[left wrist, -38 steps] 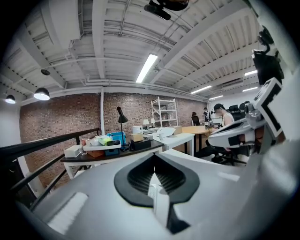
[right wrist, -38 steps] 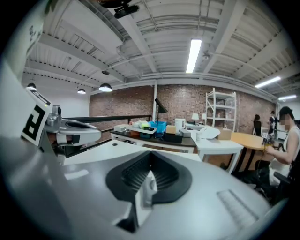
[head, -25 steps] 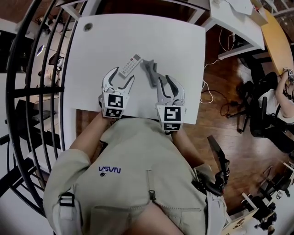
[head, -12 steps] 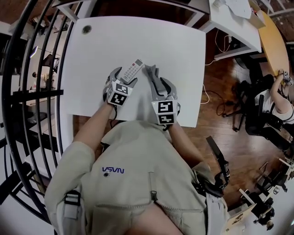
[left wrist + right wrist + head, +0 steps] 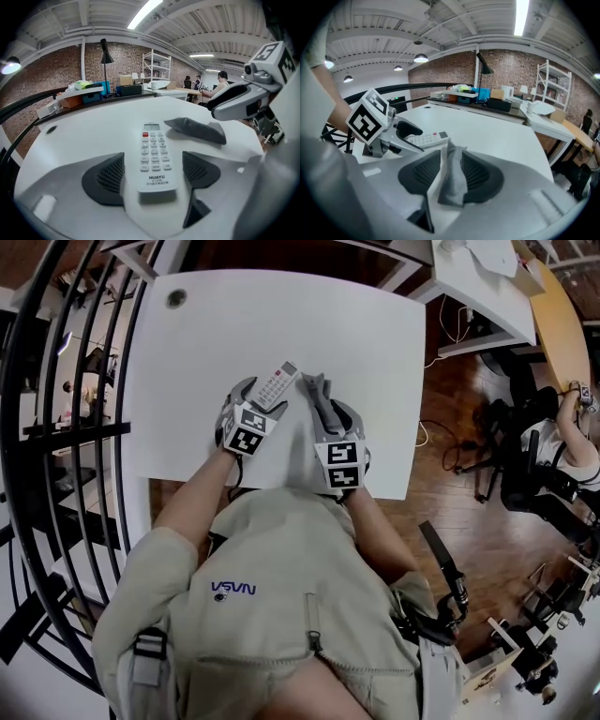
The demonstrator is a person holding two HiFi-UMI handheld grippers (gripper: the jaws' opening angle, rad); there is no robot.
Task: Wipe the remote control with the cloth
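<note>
A white remote control (image 5: 278, 383) lies flat on the white table (image 5: 234, 324), buttons up. My left gripper (image 5: 261, 401) straddles its near end. The jaws are opening, and both dark pads (image 5: 105, 178) stand off the remote (image 5: 154, 157). To its right a grey cloth (image 5: 315, 397) lies crumpled on the table. My right gripper (image 5: 330, 418) has the cloth (image 5: 452, 180) between its jaws, with a strip of table showing beside the left pad (image 5: 424, 173). The left gripper (image 5: 401, 131) and the remote (image 5: 423, 139) show at the left of the right gripper view.
A round cable hole (image 5: 176, 298) sits in the table's far left corner. A black railing (image 5: 56, 427) runs along the left. Wooden floor with cables (image 5: 441, 427) lies to the right, with other desks (image 5: 478, 268) and a seated person (image 5: 572, 427) beyond.
Both grippers have moved forward over the table and sunk towards it. Their jaws have widened, and the remote and the cloth now rest on the tabletop.
</note>
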